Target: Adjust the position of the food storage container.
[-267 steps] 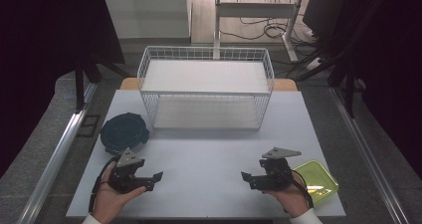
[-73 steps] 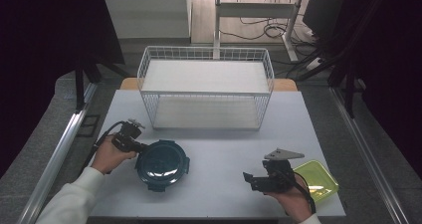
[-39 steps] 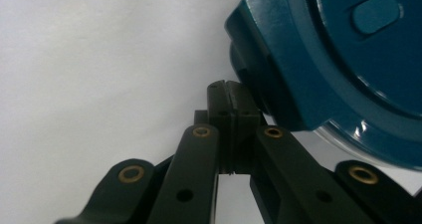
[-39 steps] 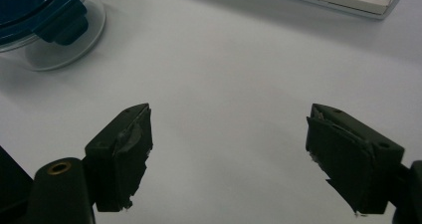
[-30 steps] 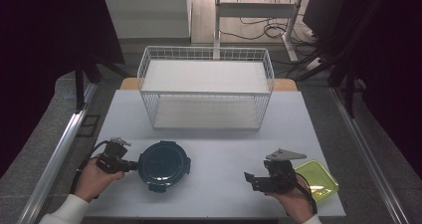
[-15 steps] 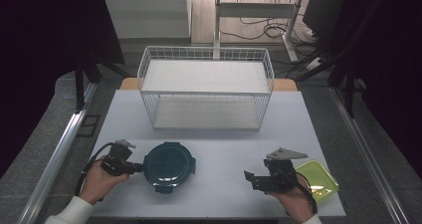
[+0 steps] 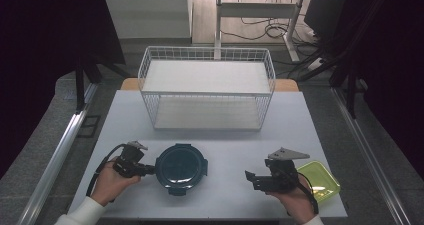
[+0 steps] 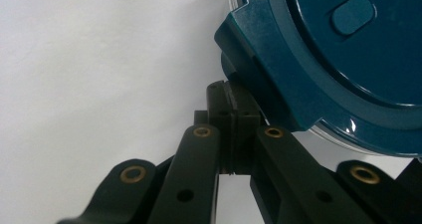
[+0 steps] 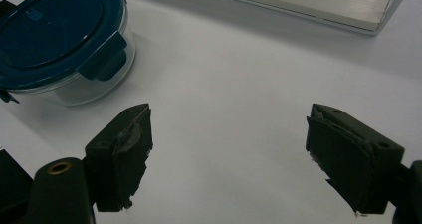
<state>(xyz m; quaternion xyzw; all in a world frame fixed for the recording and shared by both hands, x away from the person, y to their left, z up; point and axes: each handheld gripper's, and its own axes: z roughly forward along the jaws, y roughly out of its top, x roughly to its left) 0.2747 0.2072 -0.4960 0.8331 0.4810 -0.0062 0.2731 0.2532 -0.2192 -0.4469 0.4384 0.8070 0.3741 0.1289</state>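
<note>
- While the left gripper (image 7: pixel 148 170) presses its closed jaws against the rim of the round lidded container (image 7: pixel 180 168), the step in hand looks like shifting that container across the table (image 7: pixel 310 125) toward the middle.
- Seen in the left gripper view, the two jaws are shut together with nothing between them, their tips touching the side of a blue latch tab (image 8: pixel 259 79); this reads as a push, not a grasp.
- The container, clear glass under a dark blue clip-on lid (image 9: pixel 50 30), sits on the near half of the table, left of centre, well apart from the white wire basket (image 7: pixel 207 90) behind it.
- The right gripper (image 7: pixel 252 178) rests near the front right edge with its jaws spread wide and empty, just beside a yellow-green tray (image 7: pixel 322 180).
- Next, judging by the layout, the container wants a proper hold: the left jaws would need to open and close on a latch or the rim, or the right gripper come across, before any lift toward the basket.
- A push on a tab could spin the container instead of sliding it.
</note>
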